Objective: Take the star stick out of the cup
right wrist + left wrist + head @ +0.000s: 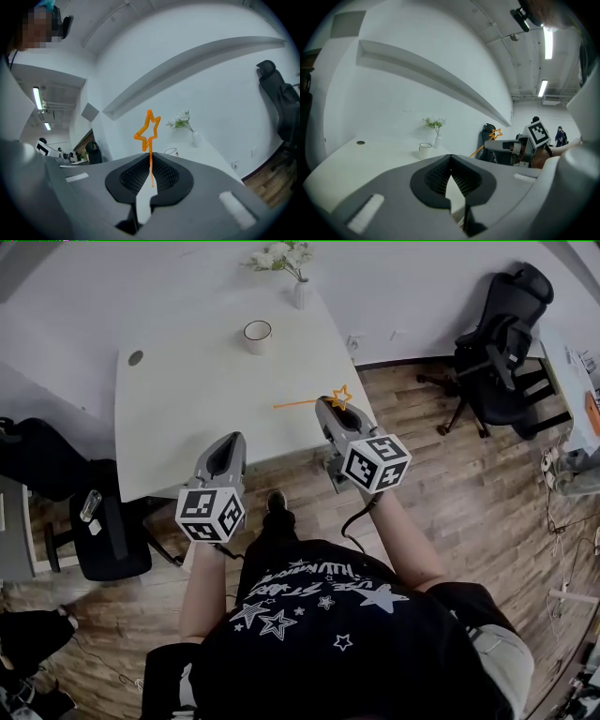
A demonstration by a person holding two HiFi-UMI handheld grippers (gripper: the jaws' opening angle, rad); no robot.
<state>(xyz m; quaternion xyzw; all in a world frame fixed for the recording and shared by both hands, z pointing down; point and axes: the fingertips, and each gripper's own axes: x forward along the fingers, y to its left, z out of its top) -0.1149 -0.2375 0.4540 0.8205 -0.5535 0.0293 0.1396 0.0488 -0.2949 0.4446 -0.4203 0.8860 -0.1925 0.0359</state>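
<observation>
My right gripper (328, 406) is shut on the orange star stick (341, 396) over the near right part of the white table (178, 418). The thin stick runs out to the left of the jaws. In the right gripper view the star stick (148, 129) stands up from between the closed pads of my right gripper (150, 159). The white cup (257, 335) stands empty farther back on the table, apart from the stick, and shows small as the cup (171, 152) behind the jaws. My left gripper (225, 444) hangs at the table's near edge, shut with nothing in it.
A small white vase of flowers (298, 287) stands at the table's far edge behind the cup. A round grommet (136, 358) sits at the table's far left. A black office chair (502, 343) is on the wooden floor to the right, another chair (108, 535) at the near left.
</observation>
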